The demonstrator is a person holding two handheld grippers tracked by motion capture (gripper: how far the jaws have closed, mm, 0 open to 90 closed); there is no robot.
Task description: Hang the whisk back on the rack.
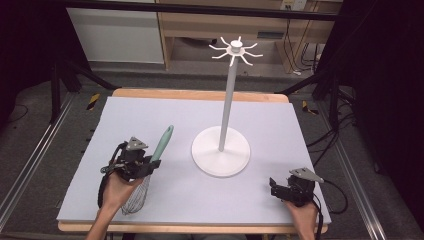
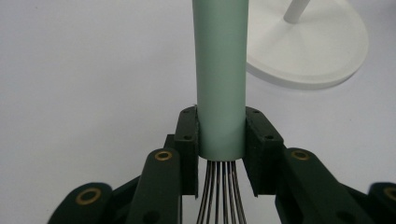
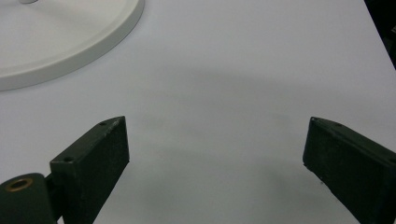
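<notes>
My left tool [image 1: 150, 167] grips the whisk [image 1: 161, 145] at the near left of the table [image 1: 150, 115], its pads clamped on the bottom end of the mint-green handle, right where the wires [image 2: 220, 191] come out. The handle slants up and away toward the far right; the wire cage [image 1: 137, 197] hangs back beside my left hand [image 1: 117, 190]. The white stand [image 1: 221, 150] sits mid-table, just right of the whisk, with its hook crown [image 1: 235, 49] on top of the pole. My right tool [image 1: 276, 186] rests at the near right corner, jaws spread wide over bare table, gripping nothing.
</notes>
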